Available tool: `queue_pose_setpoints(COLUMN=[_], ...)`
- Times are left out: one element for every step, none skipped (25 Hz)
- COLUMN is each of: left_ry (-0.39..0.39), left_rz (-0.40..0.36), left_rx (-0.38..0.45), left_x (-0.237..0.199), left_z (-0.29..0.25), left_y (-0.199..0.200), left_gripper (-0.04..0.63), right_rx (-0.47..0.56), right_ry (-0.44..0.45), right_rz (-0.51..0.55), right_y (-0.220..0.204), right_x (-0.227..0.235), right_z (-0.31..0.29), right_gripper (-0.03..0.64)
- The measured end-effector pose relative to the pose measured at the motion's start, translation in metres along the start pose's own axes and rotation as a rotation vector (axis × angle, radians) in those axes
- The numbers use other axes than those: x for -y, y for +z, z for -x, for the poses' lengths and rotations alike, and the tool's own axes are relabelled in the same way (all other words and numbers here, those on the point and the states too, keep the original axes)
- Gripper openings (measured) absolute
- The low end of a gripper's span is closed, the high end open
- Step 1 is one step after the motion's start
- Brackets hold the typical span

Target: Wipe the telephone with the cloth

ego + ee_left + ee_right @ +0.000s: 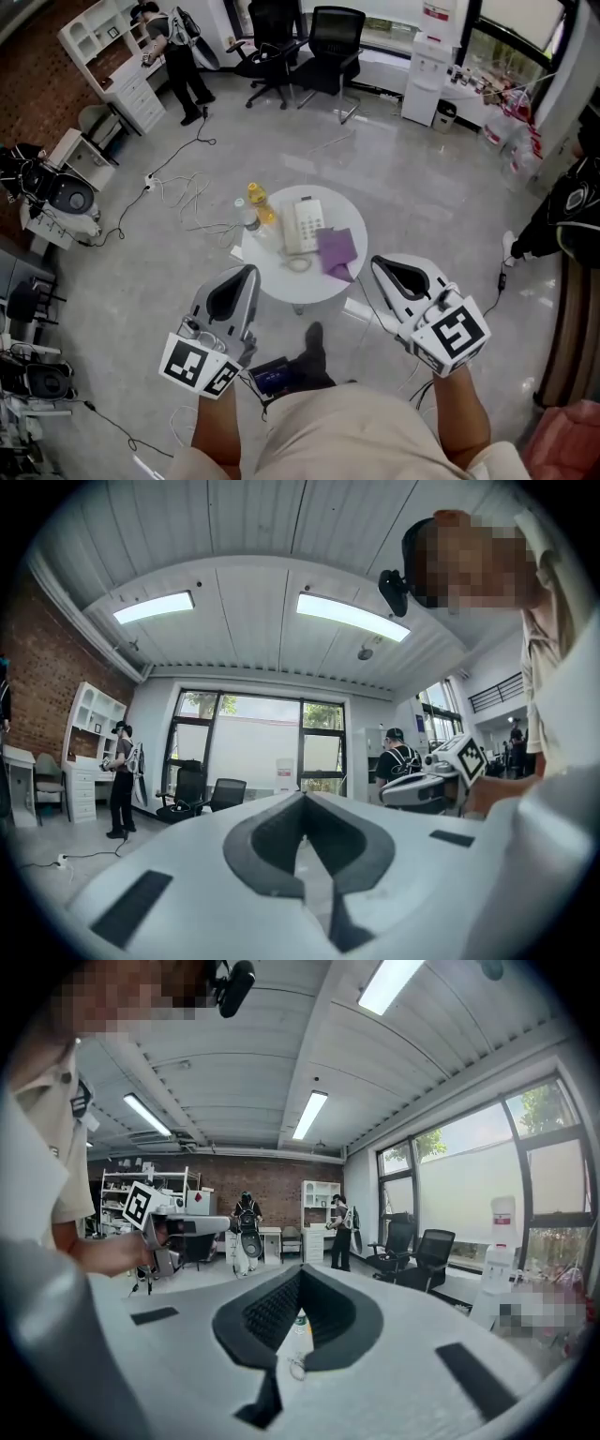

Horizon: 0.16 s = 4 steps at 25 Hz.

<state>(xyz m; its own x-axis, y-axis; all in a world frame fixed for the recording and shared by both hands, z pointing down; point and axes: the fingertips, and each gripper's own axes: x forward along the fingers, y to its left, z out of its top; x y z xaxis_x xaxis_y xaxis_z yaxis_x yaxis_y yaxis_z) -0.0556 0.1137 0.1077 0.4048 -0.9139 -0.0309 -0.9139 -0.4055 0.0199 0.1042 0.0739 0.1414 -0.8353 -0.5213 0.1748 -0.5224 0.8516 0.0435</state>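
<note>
lying flat on the bench (281,283), the telephone (303,225) has the purple cloth (337,251) touching its right side, handy for wiping. left hand-held gripper (250,270) and right hand-held gripper (377,263) hover well short of the telephone, jaws pressed together, empty: about to fetch the cloth, or done.

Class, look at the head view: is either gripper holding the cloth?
No, the cloth lies on the table beside the telephone, away from the left gripper and right gripper.
</note>
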Motion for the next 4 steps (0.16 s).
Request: queue_pose_setpoints(left_ry=[-0.001, -0.002, -0.002, -0.003], left_rz=[-0.005, -0.009, -0.012, -0.014], left_rx=[0.002, 0.003, 0.004, 0.005], left_x=[0.005, 0.011, 0.016, 0.021], left_z=[0.004, 0.007, 0.011, 0.015], left_y=[0.003, 0.005, 0.007, 0.009], left_gripper=[0.008, 0.008, 0.008, 0.008], right_rx=[0.000, 0.000, -0.001, -0.002], right_ry=[0.001, 0.002, 0.003, 0.005], right_rz=[0.003, 0.006, 0.009, 0.012], right_y=[0.001, 0.002, 0.003, 0.003], right_x=[-0.003, -0.007, -0.010, -0.013], right_z=[0.006, 0.011, 0.017, 0.022], right_gripper=[-0.009, -0.009, -0.009, -0.009])
